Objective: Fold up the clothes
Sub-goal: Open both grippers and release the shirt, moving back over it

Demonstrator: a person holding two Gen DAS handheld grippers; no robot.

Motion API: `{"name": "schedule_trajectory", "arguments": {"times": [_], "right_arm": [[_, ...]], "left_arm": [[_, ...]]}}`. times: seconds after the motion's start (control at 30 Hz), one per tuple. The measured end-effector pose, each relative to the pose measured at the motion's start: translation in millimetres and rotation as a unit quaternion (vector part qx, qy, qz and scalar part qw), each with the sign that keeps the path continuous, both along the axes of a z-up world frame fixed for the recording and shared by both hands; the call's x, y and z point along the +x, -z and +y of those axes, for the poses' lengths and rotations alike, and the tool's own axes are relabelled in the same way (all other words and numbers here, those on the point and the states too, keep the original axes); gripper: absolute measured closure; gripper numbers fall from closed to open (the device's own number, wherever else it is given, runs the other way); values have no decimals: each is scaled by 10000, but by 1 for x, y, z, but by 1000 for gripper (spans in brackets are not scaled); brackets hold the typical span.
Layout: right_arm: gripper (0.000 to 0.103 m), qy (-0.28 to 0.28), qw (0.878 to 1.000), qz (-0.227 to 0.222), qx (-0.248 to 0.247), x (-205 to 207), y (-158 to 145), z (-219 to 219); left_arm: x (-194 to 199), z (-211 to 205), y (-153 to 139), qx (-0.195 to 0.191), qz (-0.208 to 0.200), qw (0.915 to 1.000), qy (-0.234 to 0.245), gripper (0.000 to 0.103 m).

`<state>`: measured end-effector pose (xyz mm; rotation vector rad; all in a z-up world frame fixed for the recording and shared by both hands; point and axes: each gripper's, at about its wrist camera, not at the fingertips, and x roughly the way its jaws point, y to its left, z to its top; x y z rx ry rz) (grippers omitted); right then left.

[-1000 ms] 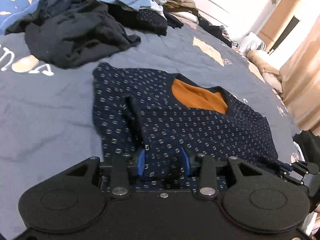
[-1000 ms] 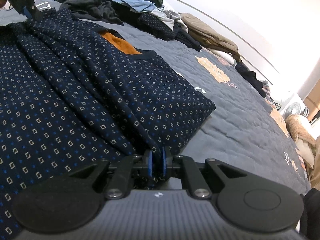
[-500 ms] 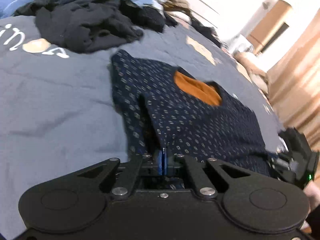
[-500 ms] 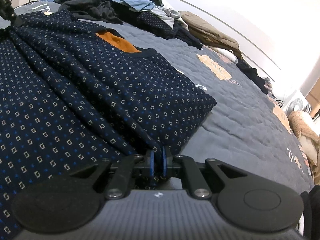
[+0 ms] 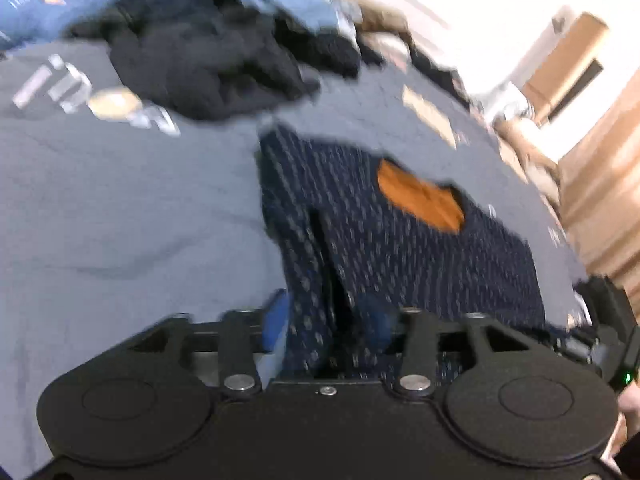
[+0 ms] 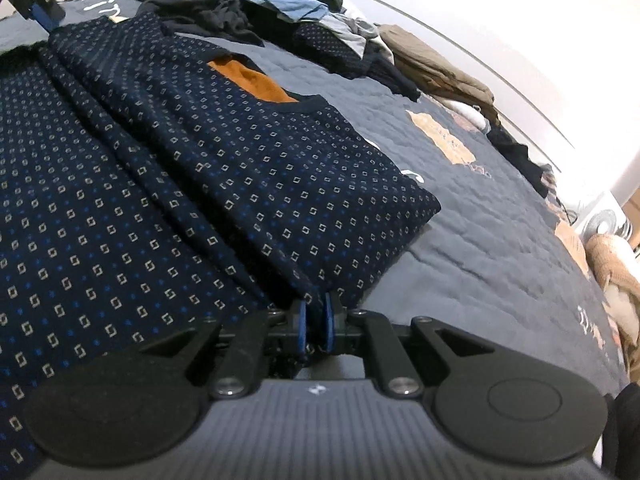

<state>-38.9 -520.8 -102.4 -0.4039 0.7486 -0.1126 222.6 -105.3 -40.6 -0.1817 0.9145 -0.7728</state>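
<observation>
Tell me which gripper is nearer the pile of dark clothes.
Left. The left gripper is at the sweater corner close to the pile; the right gripper grips the opposite corner, across the sweater.

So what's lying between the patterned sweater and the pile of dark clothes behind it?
Only bare grey bedcover, seen in the right wrist view between the patterned sweater and the clothes pile.

left gripper opening its blue fingers around the patterned sweater hem, camera blurring, backing from the clothes pile
</observation>
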Motion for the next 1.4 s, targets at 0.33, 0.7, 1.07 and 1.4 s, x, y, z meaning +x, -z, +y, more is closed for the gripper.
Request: {"name": "schedule_trajectory", "arguments": {"times": [0.33, 0.7, 1.07, 1.4], "right_arm": [[93, 41, 10000, 6, 78, 2, 1, -2], [93, 58, 10000, -36, -31, 3, 4, 1], [74, 211, 9976, 295, 586, 3, -17, -10], [60, 956, 9786, -108, 1820, -27, -54, -27]], "left_arm": [[33, -71, 7, 630, -99, 9979, -144, 48], [31, -74, 12, 993, -483, 9938, -101, 95], [-15, -37, -18, 860, -833, 9915, -502, 50], [-133, -42, -40, 500, -1345, 9889, -391, 33]]}}
